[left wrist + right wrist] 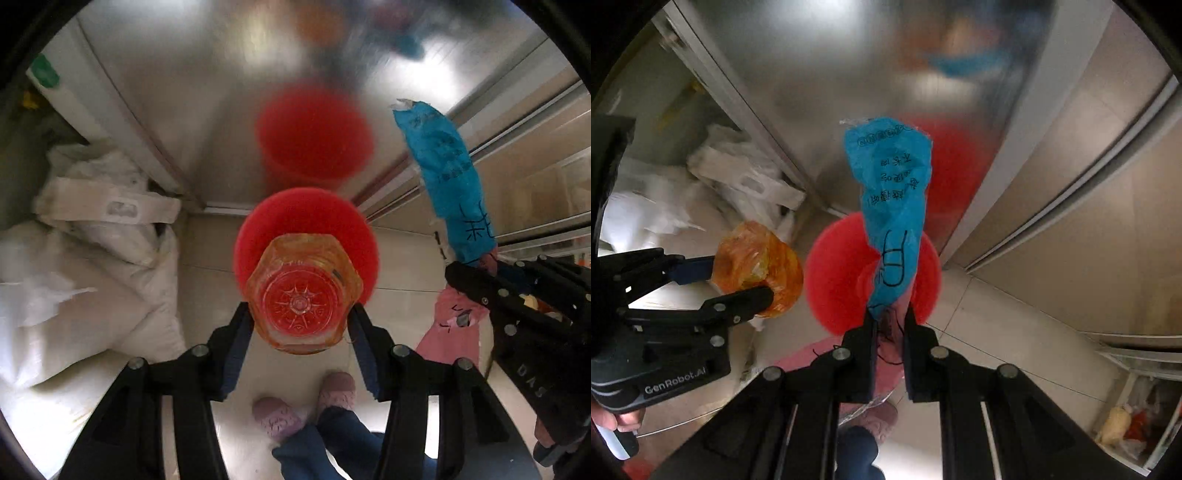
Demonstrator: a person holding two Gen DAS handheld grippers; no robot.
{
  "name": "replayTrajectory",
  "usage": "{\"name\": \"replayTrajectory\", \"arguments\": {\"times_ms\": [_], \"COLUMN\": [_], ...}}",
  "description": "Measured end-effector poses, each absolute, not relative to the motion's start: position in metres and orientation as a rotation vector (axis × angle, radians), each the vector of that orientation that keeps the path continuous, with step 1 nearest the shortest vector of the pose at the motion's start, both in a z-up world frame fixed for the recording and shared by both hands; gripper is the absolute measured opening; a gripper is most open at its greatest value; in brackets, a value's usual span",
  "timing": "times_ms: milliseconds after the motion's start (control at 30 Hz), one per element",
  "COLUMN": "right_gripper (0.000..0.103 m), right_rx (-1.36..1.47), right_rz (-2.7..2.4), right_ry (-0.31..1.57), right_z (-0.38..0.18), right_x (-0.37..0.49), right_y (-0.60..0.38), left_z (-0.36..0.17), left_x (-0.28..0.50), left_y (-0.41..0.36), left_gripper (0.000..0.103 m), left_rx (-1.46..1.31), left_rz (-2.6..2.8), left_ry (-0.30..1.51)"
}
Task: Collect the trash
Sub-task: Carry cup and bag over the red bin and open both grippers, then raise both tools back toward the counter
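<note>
My left gripper [300, 314] is shut on a clear plastic container wrapped in orange film [303, 295], seen bottom-first. It hangs right over a round red bin [258, 236] on the floor. My right gripper [890, 321] is shut on a crumpled blue and pink wrapper [894, 206], which dangles over the same red bin [834, 273]. In the right wrist view the left gripper [742, 282] and its orange-wrapped container [757, 266] are just left of the bin. In the left wrist view the right gripper [487, 269] holds the wrapper [443, 173] to the right.
A brushed metal wall [184, 92] stands behind the bin and mirrors it as a red blur. White sacks [92, 258] are piled on the left. The person's pink slippers [306, 406] stand on the pale tiled floor. A low shelf with bags [1126, 424] is at the lower right.
</note>
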State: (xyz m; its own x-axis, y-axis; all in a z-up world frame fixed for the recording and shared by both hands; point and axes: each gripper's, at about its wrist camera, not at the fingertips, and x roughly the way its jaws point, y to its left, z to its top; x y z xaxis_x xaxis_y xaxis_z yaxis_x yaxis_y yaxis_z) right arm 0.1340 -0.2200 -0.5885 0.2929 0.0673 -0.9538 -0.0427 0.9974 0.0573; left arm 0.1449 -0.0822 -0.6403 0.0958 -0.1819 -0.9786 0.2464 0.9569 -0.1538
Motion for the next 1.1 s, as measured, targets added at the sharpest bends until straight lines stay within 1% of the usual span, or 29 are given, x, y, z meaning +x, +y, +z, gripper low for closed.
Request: {"name": "replayTrajectory", "arguments": {"times_ms": [133, 267, 367, 467, 533, 567, 600, 633, 667, 700, 767, 833, 867, 967, 1100], "right_gripper": [0.010, 0.011, 0.011, 0.011, 0.011, 0.013, 0.020, 0.034, 0.042, 0.054, 0.057, 0.064, 0.065, 0.066, 0.066], "right_rx": [0.041, 0.038, 0.022, 0.022, 0.016, 0.020, 0.019, 0.006, -0.007, -0.005, 0.002, -0.002, -0.002, -0.006, -0.019], "right_rz": [0.078, 0.078, 0.080, 0.097, 0.089, 0.083, 0.085, 0.078, 0.066, 0.065, 0.067, 0.064, 0.064, 0.055, 0.035], "right_ry": [1.286, 1.289, 1.294, 1.312, 1.312, 1.306, 1.303, 1.303, 1.301, 1.293, 1.280, 1.266, 1.259, 1.237, 1.198], "right_z": [-0.642, -0.683, -0.702, -0.717, -0.724, -0.726, -0.727, -0.727, -0.729, -0.729, -0.724, -0.717, -0.711, -0.695, -0.641], "right_x": [0.160, 0.168, 0.169, 0.173, 0.173, 0.173, 0.171, 0.170, 0.169, 0.170, 0.166, 0.163, 0.158, 0.152, 0.133], "right_y": [-0.214, -0.218, -0.219, -0.220, -0.228, -0.229, -0.231, -0.230, -0.229, -0.227, -0.231, -0.231, -0.238, -0.240, -0.242], "left_z": [-0.696, -0.734, -0.752, -0.764, -0.771, -0.772, -0.775, -0.774, -0.772, -0.772, -0.768, -0.761, -0.757, -0.733, -0.673], "left_x": [0.152, 0.160, 0.167, 0.171, 0.173, 0.173, 0.174, 0.174, 0.173, 0.174, 0.174, 0.172, 0.171, 0.163, 0.147], "left_y": [-0.086, -0.083, -0.083, -0.086, -0.084, -0.082, -0.079, -0.078, -0.078, -0.078, -0.078, -0.078, -0.077, -0.074, -0.072], "left_gripper": [0.051, 0.051, 0.051, 0.054, 0.062, 0.075, 0.080, 0.081, 0.084, 0.087, 0.087, 0.087, 0.087, 0.087, 0.087], "left_rx": [0.080, 0.076, 0.082, 0.094, 0.082, 0.072, 0.062, 0.055, 0.051, 0.055, 0.078, 0.087, 0.089, 0.093, 0.092], "left_rz": [-0.306, -0.287, -0.278, -0.280, -0.292, -0.288, -0.283, -0.281, -0.290, -0.304, -0.302, -0.295, -0.292, -0.286, -0.297], "left_ry": [1.445, 1.457, 1.461, 1.457, 1.458, 1.459, 1.459, 1.457, 1.449, 1.438, 1.419, 1.413, 1.413, 1.408, 1.395]}}
